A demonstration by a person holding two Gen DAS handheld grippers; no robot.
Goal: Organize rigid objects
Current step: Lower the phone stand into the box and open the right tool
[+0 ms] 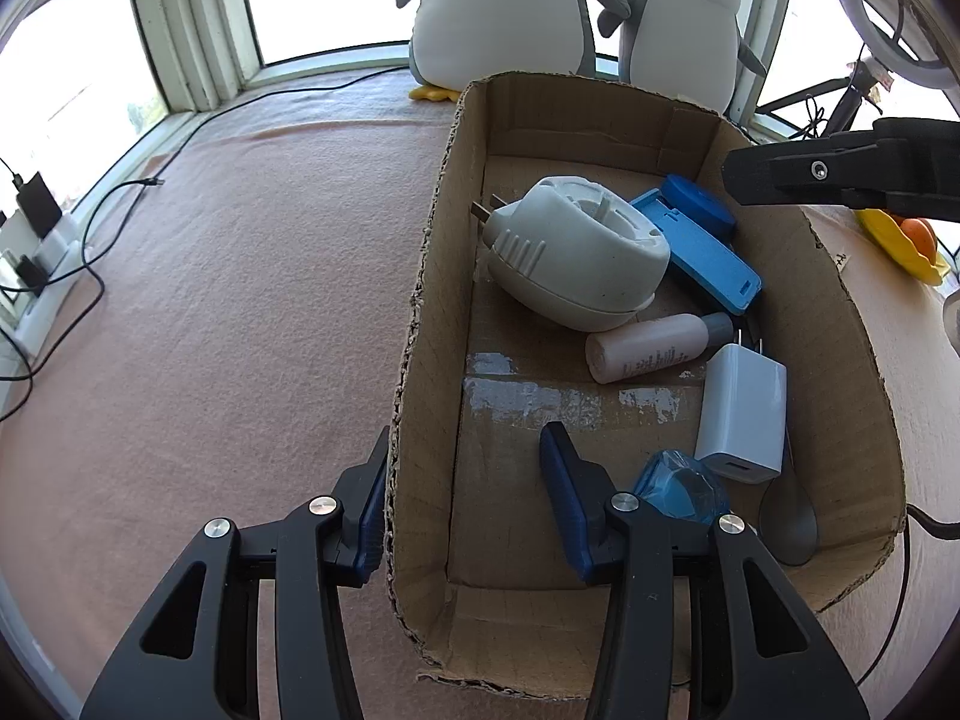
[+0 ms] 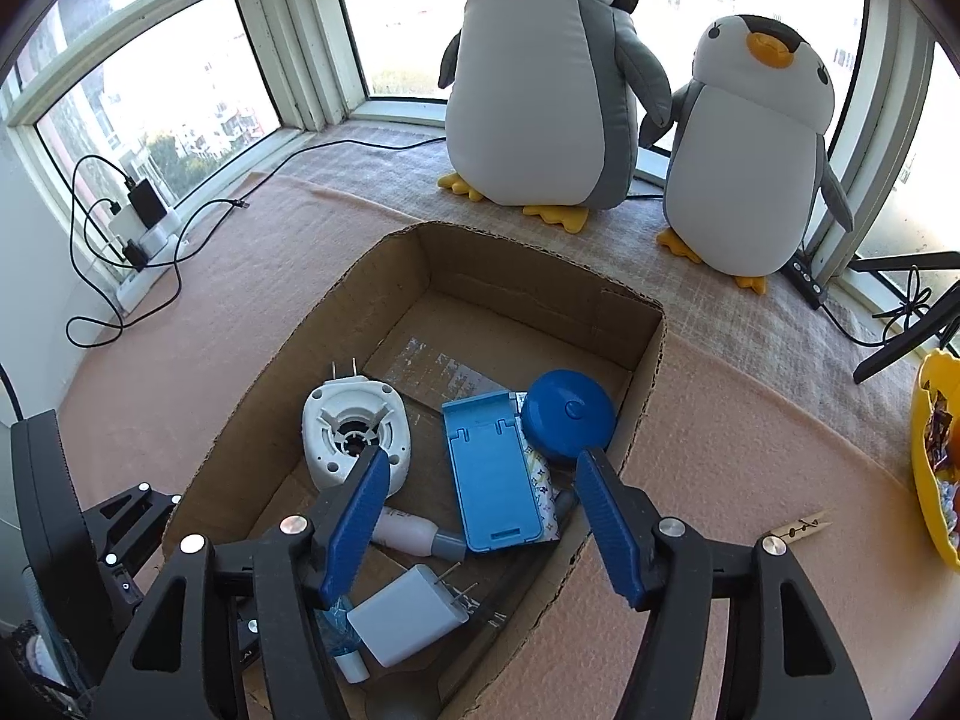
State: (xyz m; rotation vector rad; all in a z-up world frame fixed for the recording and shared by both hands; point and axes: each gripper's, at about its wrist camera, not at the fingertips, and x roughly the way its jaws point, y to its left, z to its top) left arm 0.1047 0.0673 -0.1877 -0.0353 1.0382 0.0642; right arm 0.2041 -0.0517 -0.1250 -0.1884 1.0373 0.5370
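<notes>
An open cardboard box [image 1: 420, 276] [image 2: 636, 396] holds a white plug-in device [image 1: 576, 258] [image 2: 354, 432], a blue phone stand [image 1: 702, 246] [image 2: 492, 474], a round blue case [image 2: 567, 414], a small bottle [image 1: 654, 348] [image 2: 414, 531], a white charger [image 1: 744, 408] [image 2: 408, 612], a clear blue item [image 1: 681, 489] and a grey spoon [image 1: 786, 522]. My left gripper [image 1: 465, 462] is open, its jaws astride the box's left wall. My right gripper [image 2: 480, 480] is open and empty above the box, over the phone stand; it also shows in the left wrist view [image 1: 840, 177].
Two plush penguins [image 2: 540, 78] [image 2: 750, 162] stand by the window behind the box. A power strip with chargers and cables [image 2: 144, 222] lies at the left. A yellow bowl of snacks [image 2: 936, 456] and a wooden clothespin [image 2: 801, 528] lie at the right on the pink cloth.
</notes>
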